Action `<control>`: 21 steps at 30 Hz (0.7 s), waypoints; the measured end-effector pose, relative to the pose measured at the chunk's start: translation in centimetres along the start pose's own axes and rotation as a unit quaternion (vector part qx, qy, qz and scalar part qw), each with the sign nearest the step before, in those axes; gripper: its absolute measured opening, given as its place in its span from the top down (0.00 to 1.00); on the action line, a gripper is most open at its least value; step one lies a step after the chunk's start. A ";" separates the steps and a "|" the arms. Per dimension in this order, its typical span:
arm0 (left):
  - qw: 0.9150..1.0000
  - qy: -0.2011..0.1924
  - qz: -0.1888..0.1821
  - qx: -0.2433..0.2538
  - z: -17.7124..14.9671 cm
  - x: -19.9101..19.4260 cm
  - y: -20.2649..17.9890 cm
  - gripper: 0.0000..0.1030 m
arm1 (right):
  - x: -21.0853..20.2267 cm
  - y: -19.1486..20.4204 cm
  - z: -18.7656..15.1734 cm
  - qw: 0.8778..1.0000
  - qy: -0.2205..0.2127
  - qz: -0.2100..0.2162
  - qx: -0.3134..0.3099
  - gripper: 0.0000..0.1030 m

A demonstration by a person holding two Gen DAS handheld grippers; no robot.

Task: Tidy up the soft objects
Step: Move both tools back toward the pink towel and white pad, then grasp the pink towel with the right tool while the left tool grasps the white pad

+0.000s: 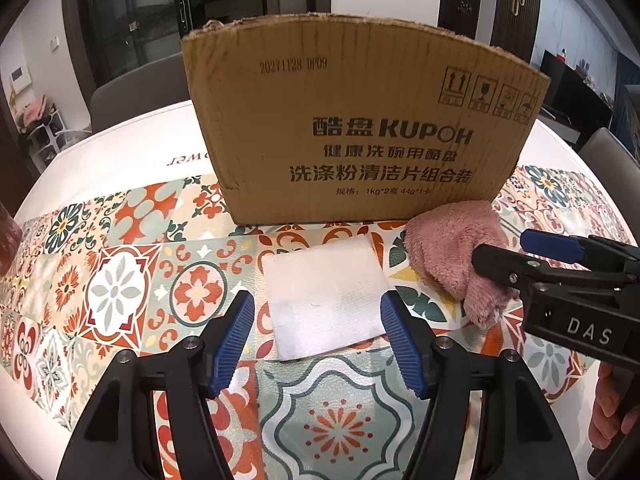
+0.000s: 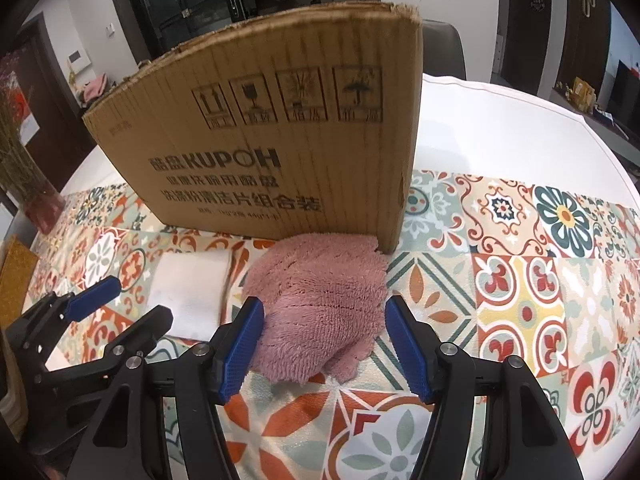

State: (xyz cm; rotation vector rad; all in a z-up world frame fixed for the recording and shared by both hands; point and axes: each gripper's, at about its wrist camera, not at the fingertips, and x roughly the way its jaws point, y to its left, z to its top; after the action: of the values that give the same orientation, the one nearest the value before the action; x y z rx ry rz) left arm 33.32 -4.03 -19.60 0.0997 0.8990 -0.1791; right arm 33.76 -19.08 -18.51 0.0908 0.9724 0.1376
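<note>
Both tongs stand wide with nothing between their blue ribbed pads. Left tongs (image 1: 318,344) hang just above the near edge of the flat white folded square cloth (image 1: 326,298), its two pads spread to either side of that edge, a stance that looks set for a pinch on the thin fabric. Right tongs (image 2: 324,344) straddle the near end of the fluffy pink plush cloth (image 2: 320,300); the left pad sits against the pile, the right pad stands a little apart from it, so no grip is made yet.

Outward from there, the pink cloth lies crumpled just right of the white one, and its far edge touches the foot of the tall brown corrugated cardboard box with black printed lettering (image 1: 360,128). That box stands upright at the far side, close behind both cloths; I judge it the likely place for them, though its inside is hidden.

All rest on the bench under a patterned tile-print runner in orange, green and cream (image 2: 520,280).
</note>
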 end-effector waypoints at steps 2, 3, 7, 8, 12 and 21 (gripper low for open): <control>1.000 0.004 0.000 0.000 0.1 0.6 0.0 0.36 | 0.5 -0.2 -0.1 1.000 0.006 0.001 0.002 0.38; 1.000 0.005 0.001 0.001 0.1 0.7 0.0 0.35 | 0.8 -0.3 -0.1 1.000 0.010 0.003 0.004 0.38; 1.000 0.008 0.001 0.002 0.1 1.4 0.0 0.32 | 1.5 -0.5 -0.3 1.000 0.020 0.006 0.009 0.38; 1.000 0.011 0.001 0.003 0.0 1.7 0.1 0.31 | 1.6 -0.5 -0.4 1.000 0.020 0.007 0.009 0.38; 1.000 0.017 0.006 0.006 -0.2 2.4 0.1 0.28 | 2.0 -0.4 -0.5 1.000 0.019 0.005 0.004 0.38; 1.000 0.026 0.006 -0.003 -0.7 3.7 0.2 0.29 | 2.5 0.4 -0.7 1.000 0.016 -0.004 -0.007 0.39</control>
State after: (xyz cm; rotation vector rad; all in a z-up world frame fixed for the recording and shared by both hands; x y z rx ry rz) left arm 35.10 -4.12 -22.97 0.1038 0.9498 -0.1641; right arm 34.49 -18.32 -20.91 0.0719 1.0031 0.1399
